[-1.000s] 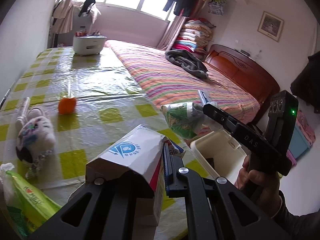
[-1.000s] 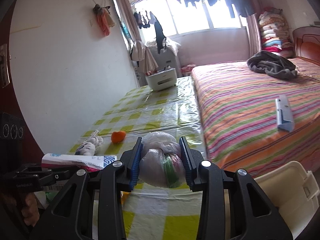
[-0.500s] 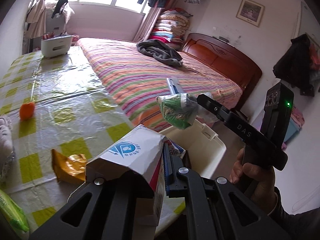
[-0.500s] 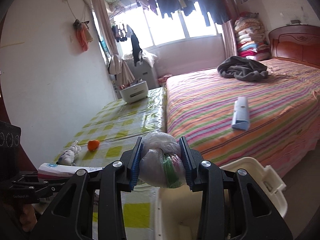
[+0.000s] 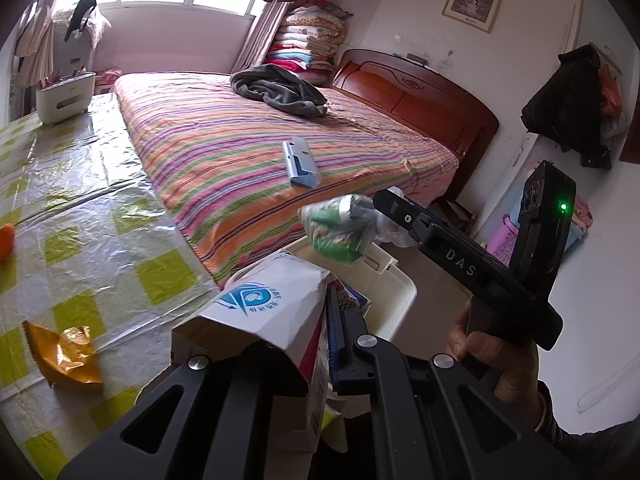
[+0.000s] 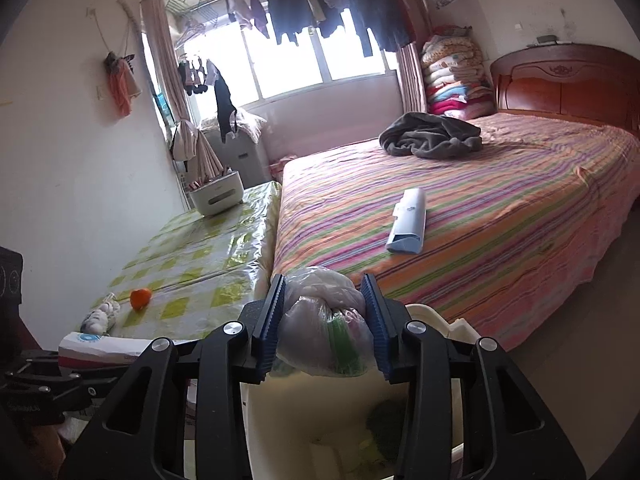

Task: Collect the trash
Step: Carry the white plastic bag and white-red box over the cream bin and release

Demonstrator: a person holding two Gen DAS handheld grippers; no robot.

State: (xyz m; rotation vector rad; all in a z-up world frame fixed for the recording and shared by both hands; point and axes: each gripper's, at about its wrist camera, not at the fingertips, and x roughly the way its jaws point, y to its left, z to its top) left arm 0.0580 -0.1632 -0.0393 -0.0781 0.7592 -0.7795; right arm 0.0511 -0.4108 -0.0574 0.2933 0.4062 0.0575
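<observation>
The right gripper [image 6: 325, 322], jaws just widening, has the knotted plastic bag [image 6: 324, 332] between its pads above the white bin [image 6: 432, 314]; release it fully over the opening; the left gripper [image 5: 320, 344], clamped on a torn carton [image 5: 268, 312], waits beside the bin.

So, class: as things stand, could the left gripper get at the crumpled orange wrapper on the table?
Probably not yet. The left gripper is shut on a paper carton, so its jaws are occupied. The orange wrapper lies uncovered on the table, otherwise unobstructed.
</observation>
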